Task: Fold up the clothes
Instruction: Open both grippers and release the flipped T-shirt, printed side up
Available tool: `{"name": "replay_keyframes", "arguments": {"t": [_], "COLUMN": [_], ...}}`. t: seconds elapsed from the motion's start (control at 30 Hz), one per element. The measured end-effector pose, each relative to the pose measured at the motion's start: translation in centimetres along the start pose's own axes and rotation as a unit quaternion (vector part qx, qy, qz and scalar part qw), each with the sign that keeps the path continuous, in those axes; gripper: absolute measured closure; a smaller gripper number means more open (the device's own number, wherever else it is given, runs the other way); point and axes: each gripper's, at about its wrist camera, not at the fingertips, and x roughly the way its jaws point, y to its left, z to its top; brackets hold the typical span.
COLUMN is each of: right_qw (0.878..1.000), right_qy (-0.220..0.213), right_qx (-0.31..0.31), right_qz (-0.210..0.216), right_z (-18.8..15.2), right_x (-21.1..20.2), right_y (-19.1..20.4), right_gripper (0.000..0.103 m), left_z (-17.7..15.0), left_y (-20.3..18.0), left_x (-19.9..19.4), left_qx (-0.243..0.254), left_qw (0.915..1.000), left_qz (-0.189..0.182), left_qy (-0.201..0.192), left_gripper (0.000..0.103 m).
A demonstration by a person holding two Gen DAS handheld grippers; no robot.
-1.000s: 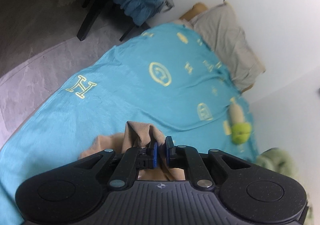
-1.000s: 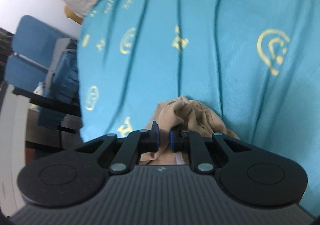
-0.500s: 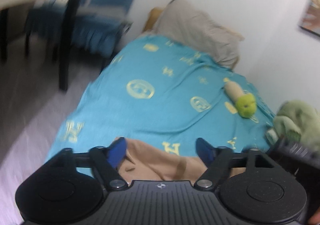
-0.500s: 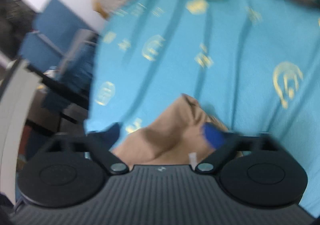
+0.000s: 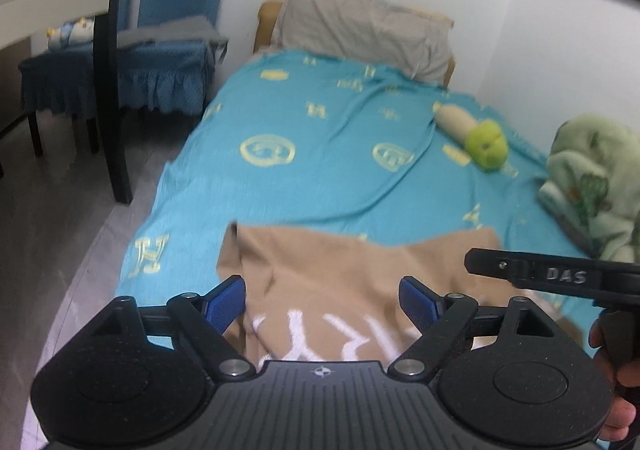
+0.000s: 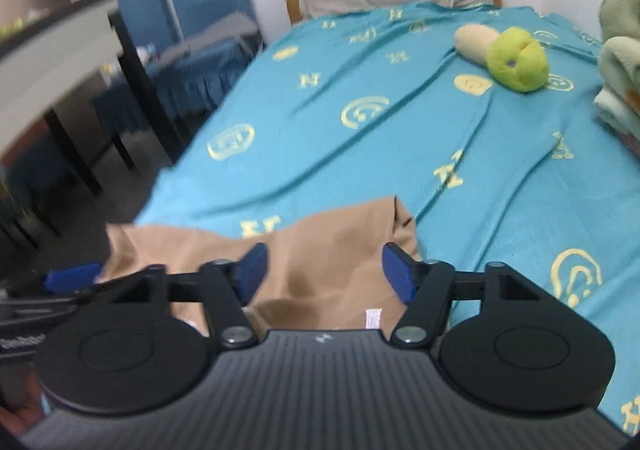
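Hovering with left gripper (image 5: pixel 322 300) wide open and right gripper (image 6: pixel 324 274) half open, just narrowing, both empty above tan garment (image 5: pixel 360 274), risking a crooked regrip, wrinkled fold.

Tan garment (image 5: pixel 360 274) lies spread flat on the near end of the bed, on a turquoise blanket (image 5: pixel 320 170) w/ yellow motifs. Fabric is plain light brown, soft-looking, w/ a few shallow creases. Large white lettering runs across its near part; letters can't be read. Far edge dips in a shallow V at the middle. One far corner is curled over itself. Small white label shows near its closest edge in the right wrist view.
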Motion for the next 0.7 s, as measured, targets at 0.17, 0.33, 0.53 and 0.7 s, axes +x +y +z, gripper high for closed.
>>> {"name": "replay_keyframes", "arguments": {"t": [0.17,0.33,0.53,0.7], "right_qw": [0.999,0.999,0.999,0.999], "right_qy": [0.028,0.031,0.004,0.0], "right_qx": [-0.017,0.008,-0.025,-0.011], "right_qz": [-0.011,-0.01,-0.027,-0.037], "right_z": [-1.3,-1.1,-1.9,-3.7], "right_x": [2.7,0.7,-4.1,-6.5], "right_y": [0.2,0.4,2.2,2.6], "right_gripper": [0.061,0.061,0.06,0.061], "left_z": [-0.8,-1.0,-1.1,-2.6], "left_y": [0.5,0.2,-1.5,-2.9], "left_x": [1.7,0.1,-5.2,-6.9], "left_qx": [0.011,0.015,0.006,0.026], "left_qw": [0.9995,0.9995,0.9998,0.9994], "left_qz": [0.011,0.022,0.013,0.019], "left_qy": [0.027,0.015,-0.014,-0.008], "left_gripper": [0.021,0.022,0.021,0.018]}}
